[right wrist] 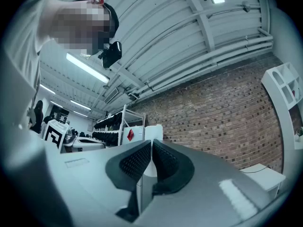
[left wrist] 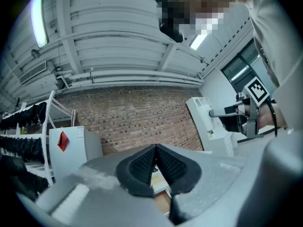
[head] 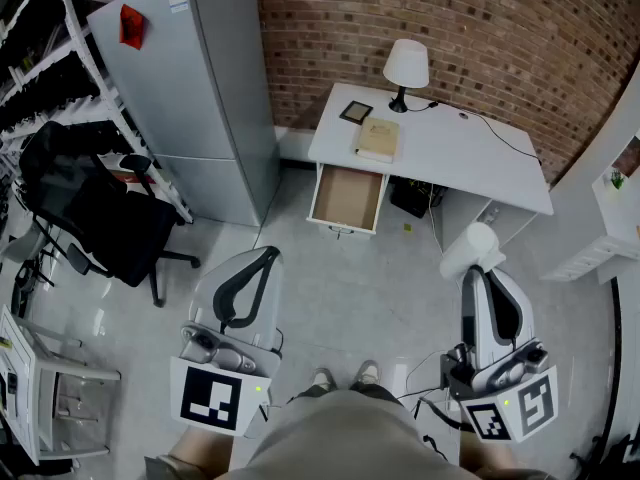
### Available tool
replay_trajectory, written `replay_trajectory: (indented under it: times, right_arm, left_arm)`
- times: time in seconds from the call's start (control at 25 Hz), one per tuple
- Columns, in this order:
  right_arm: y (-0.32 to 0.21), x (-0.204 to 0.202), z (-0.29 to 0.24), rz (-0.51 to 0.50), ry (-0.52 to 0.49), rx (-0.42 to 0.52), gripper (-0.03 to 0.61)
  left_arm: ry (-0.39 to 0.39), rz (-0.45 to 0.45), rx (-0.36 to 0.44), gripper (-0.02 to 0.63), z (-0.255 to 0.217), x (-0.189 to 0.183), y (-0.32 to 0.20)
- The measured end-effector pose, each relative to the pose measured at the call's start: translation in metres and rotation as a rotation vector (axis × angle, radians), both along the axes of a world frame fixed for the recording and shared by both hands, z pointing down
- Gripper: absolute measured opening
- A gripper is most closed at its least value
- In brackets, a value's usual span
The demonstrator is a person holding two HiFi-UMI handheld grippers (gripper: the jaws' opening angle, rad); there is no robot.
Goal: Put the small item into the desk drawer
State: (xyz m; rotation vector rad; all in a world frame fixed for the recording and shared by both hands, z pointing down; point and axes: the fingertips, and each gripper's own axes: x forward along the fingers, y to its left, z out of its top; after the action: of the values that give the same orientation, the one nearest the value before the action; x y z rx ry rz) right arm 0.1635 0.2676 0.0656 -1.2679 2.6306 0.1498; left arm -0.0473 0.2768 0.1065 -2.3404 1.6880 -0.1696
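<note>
The white desk (head: 470,163) stands against the brick wall (head: 450,18), and everything else is easiest placed from it. Its drawer (head: 348,193) hangs pulled out from the desk's left front edge, and its brown bottom shows plain from wall to wall. On the desk top, just behind the drawer, lies a pale book (head: 377,138). The small dark square item (head: 355,111) sits just beside the book, nearer the wall and still outside the drawer. A white lamp (head: 406,68) stands at the back of the desk, next to those two, with a thin cable trailing across the surface. A black box (head: 412,196) sits on the floor under the desk, to the right of the drawer.

The person stands well back from the desk, holding both tools low and pointed up. The left claw (head: 268,253) is well apart from the drawer; its ribbed pads (left wrist: 142,162) meet at the tips with nothing between them. The right claw (head: 472,250) is equally far from the desk, its pads (right wrist: 135,161) drawn to a thin slit and gripping nothing.

A tall grey fridge (head: 190,88) stands to the left of the desk, and a black office chair (head: 100,213) sits further left again.
</note>
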Motion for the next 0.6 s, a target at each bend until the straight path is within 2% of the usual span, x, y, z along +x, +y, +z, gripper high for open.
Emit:
replay_trajectory:
  times: [0.28, 0.6]
  right_arm:
    - [0.000, 0.003, 0.004, 0.016, -0.022, -0.013, 0.014]
    - [0.004, -0.012, 0.006, 0.009, -0.028, -0.017, 0.014]
  left_arm:
    - [-0.007, 0.010, 0.001, 0.003, 0.003, 0.001, 0.001]
    - [-0.005, 0.012, -0.015, 0.003, 0.009, -0.010, 0.007]
